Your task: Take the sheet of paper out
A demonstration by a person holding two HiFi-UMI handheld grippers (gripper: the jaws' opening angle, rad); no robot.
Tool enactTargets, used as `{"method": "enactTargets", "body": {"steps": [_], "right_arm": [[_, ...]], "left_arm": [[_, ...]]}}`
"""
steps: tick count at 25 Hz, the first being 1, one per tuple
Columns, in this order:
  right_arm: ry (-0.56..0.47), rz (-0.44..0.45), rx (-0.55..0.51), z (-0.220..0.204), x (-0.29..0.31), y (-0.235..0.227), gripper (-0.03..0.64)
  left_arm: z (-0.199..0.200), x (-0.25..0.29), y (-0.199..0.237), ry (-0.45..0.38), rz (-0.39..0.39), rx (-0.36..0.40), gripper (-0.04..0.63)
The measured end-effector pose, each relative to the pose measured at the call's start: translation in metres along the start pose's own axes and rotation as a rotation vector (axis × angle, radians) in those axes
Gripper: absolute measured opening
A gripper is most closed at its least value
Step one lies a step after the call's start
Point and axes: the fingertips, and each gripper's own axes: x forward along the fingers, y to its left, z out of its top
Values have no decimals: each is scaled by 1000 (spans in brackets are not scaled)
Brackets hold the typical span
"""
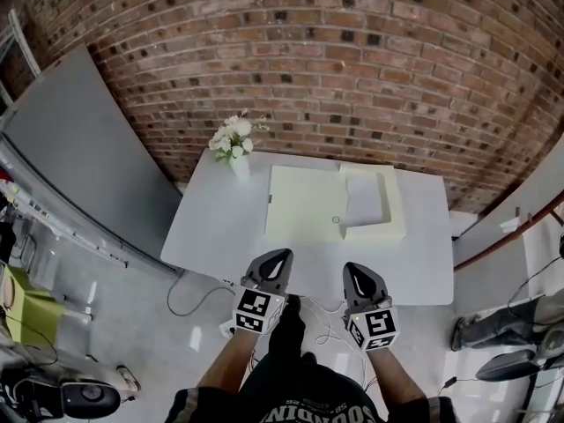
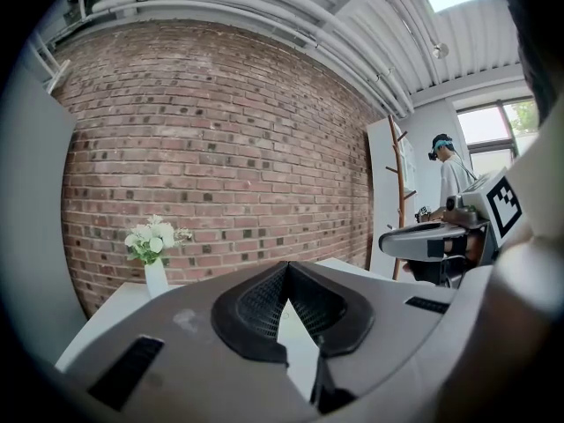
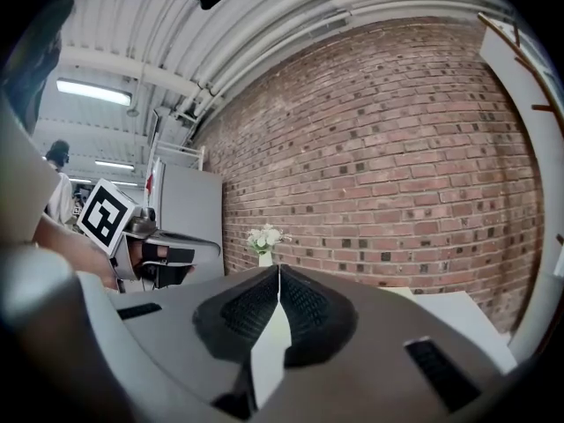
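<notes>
On the white table (image 1: pixel 220 223) lies an open cream folder (image 1: pixel 304 203). A white sheet of paper (image 1: pixel 363 197) rests in its right half, framed by a cream L-shaped edge (image 1: pixel 388 223). My left gripper (image 1: pixel 283 254) and right gripper (image 1: pixel 350 267) hover side by side over the table's near edge, short of the folder. Both are shut with nothing between the jaws. In the left gripper view the left gripper (image 2: pixel 287 264) has its tips touching. The right gripper (image 3: pixel 279 269) looks the same in the right gripper view. Neither gripper touches the folder or the sheet.
A white vase of flowers (image 1: pixel 234 146) stands at the table's far left corner, by the brick wall (image 1: pixel 335 69). A grey panel (image 1: pixel 79 157) leans at the left. Cables (image 1: pixel 189 302) lie on the floor under the near edge. Another person (image 2: pixel 451 176) stands off to the side.
</notes>
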Motion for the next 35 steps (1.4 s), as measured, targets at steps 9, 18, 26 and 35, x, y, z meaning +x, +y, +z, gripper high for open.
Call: {"method": "enactTargets", "body": {"steps": [9, 18, 26, 35], "right_arm": [[-1, -57, 4, 21, 73, -42, 69], [15, -88, 3, 41, 150, -68, 69], [38, -119, 7, 46, 199, -89, 69], [49, -115, 8, 49, 217, -113, 69]], "left_arm": [[22, 74, 52, -6, -53, 7, 11], [33, 136, 104, 7, -102, -1, 11], [37, 185, 140, 9, -141, -7, 11], [39, 223, 137, 30, -166, -10, 11]]}}
